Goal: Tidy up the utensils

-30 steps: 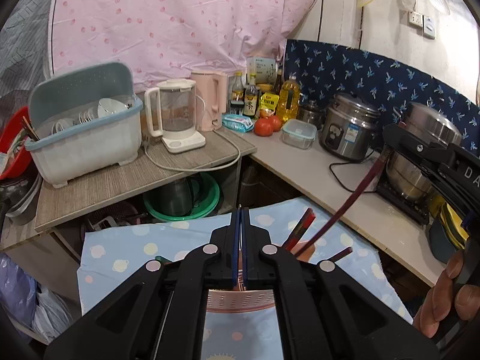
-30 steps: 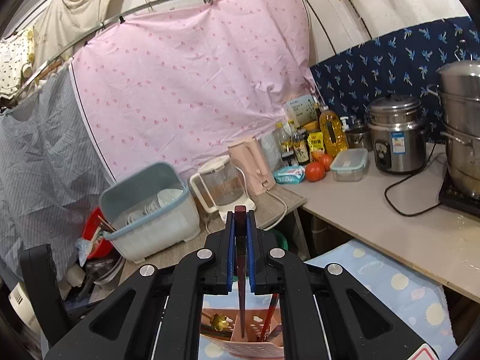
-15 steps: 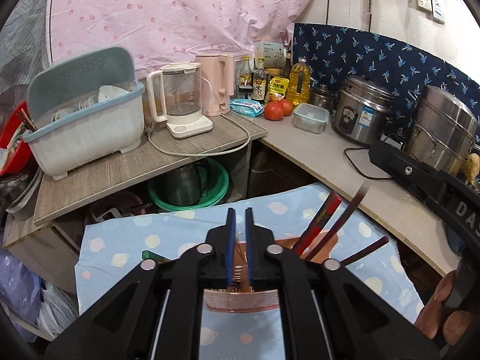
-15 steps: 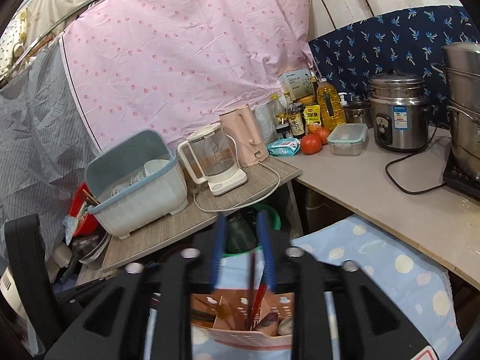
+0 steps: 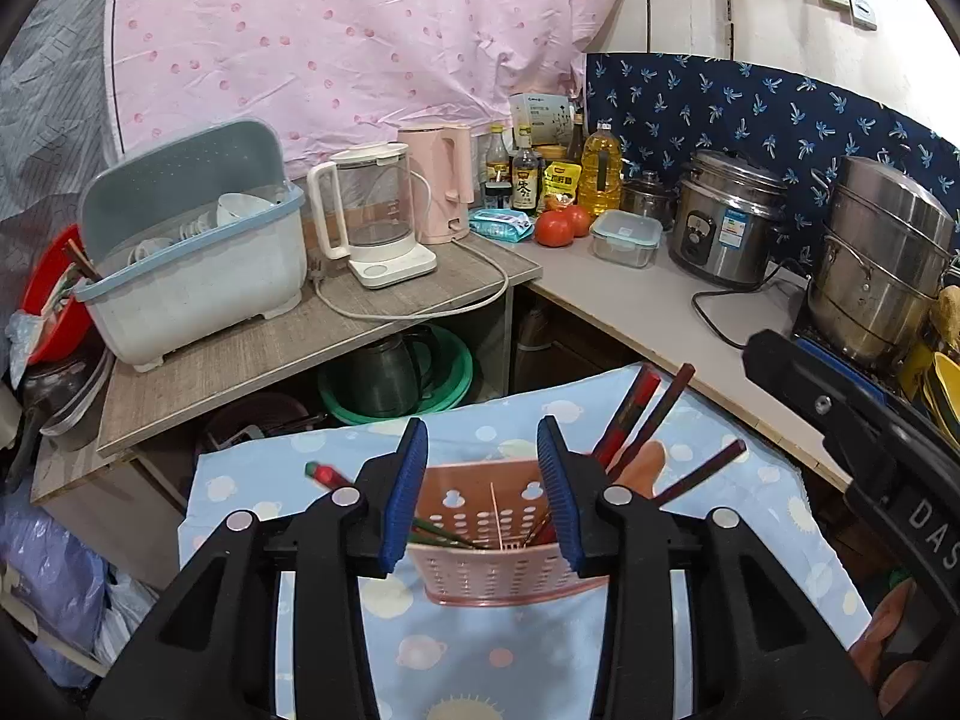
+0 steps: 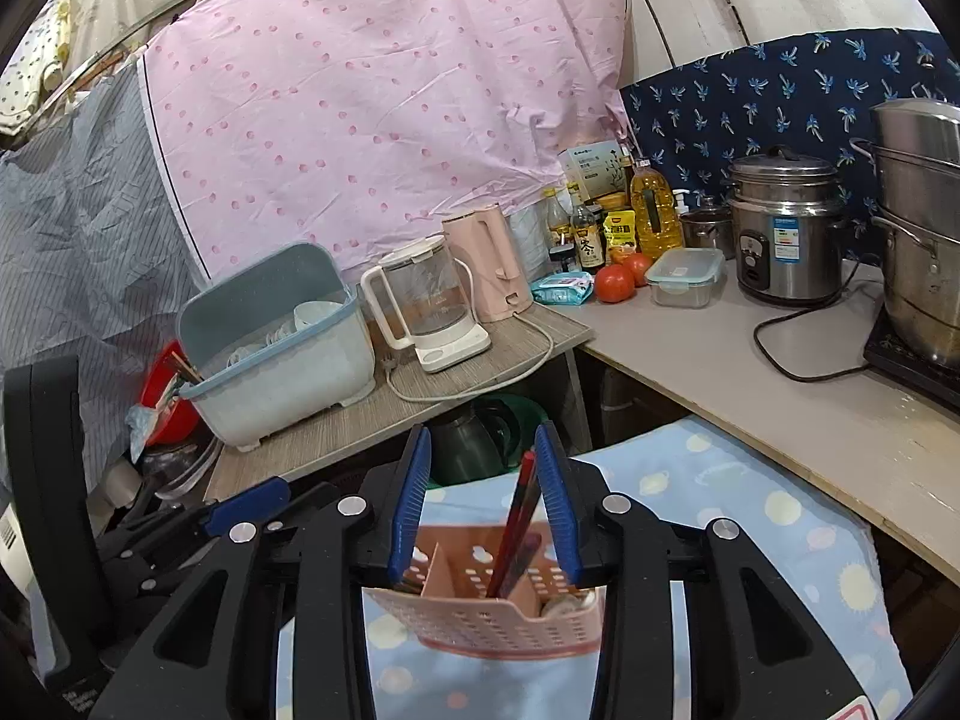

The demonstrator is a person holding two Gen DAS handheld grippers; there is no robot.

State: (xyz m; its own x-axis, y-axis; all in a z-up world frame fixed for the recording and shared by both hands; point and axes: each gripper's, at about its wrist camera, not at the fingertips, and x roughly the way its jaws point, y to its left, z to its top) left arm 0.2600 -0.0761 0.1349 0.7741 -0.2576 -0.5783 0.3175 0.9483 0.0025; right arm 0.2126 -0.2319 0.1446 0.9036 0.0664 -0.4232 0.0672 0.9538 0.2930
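A pink perforated utensil holder (image 5: pixel 498 564) stands on a light blue patterned cloth (image 5: pixel 468 666). Dark red chopsticks (image 5: pixel 636 414) lean out of its right side. My left gripper (image 5: pixel 483 492) is open and empty just above the holder's near rim. In the right wrist view the holder (image 6: pixel 480 606) has dividers, and red chopsticks (image 6: pixel 516 528) stand in its middle compartment. My right gripper (image 6: pixel 483 504) is open above it, with the chopsticks rising between the jaws and apart from them. The right gripper's body (image 5: pixel 852 438) shows at the right of the left wrist view.
A dish rack (image 5: pixel 192 264), a glass kettle (image 5: pixel 372 222) and a pink kettle (image 5: pixel 438 180) stand on the wooden shelf behind. The counter at right holds tomatoes (image 5: pixel 558 228), a rice cooker (image 5: pixel 726 222) and a steel pot (image 5: pixel 882 264). A green-handled utensil (image 5: pixel 324 474) lies on the cloth at left.
My right gripper opened and let the chopstick drop into the holder. My left gripper opened from shut and now sits over the holder.
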